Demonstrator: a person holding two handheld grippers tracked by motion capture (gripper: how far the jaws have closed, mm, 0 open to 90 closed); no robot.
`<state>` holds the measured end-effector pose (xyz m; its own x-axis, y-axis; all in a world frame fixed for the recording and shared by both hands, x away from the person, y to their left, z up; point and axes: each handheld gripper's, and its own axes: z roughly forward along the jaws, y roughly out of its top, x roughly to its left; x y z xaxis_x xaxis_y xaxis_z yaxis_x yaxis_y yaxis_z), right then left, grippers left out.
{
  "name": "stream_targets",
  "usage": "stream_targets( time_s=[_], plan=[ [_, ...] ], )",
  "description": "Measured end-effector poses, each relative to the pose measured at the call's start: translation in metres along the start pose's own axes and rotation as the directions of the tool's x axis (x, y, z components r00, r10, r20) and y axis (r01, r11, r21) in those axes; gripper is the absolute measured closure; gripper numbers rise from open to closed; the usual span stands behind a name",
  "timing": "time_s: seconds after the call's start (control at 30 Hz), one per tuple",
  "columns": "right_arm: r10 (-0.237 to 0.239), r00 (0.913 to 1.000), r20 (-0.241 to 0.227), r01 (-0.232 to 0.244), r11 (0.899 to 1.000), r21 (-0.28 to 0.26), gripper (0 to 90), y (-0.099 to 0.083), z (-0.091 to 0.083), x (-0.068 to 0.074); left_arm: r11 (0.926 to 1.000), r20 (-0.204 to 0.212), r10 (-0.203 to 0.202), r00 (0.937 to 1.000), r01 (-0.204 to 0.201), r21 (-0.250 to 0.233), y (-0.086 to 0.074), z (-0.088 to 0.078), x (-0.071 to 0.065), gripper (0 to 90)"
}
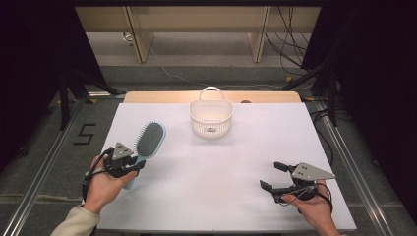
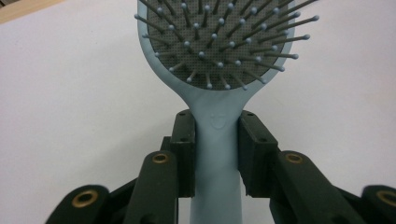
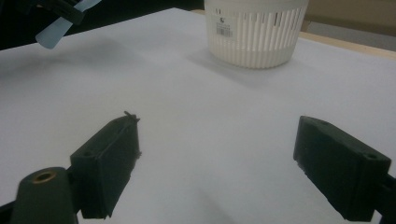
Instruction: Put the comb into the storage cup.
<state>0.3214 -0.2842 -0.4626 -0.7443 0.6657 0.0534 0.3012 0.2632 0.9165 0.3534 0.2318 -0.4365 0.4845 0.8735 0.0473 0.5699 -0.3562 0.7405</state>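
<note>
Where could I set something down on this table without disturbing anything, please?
The widest bare patch is the middle of the white table, between the hairbrush and the right tool, nearer than the basket. Both far corners beside the basket are free too. The left edge is crowded by the left tool.

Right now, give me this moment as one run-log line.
left gripper: shut on hairbrush handle, bristles up | right gripper: open, holding nothing | basket: upright, far centre of table

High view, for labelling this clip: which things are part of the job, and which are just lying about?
Part of the job, likely:
hairbrush, handle clamped in the left gripper
white basket, a plausible destination
right gripper, open, empty

Lying about:
cables on the floor beyond the table
</note>
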Motion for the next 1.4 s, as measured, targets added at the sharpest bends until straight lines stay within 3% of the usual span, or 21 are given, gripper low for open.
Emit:
stream_targets(
  time_s=[1.4],
  plan=[
    [-0.02,0.9995,0.025,0.021,1.0,-0.013,15.2,0.0016,0.0062,-0.0042,0.9926,0.013,-0.008,0.9999,0.01,-0.121,0.0045,-0.0006,-0.0019,70.1]
  ],
)
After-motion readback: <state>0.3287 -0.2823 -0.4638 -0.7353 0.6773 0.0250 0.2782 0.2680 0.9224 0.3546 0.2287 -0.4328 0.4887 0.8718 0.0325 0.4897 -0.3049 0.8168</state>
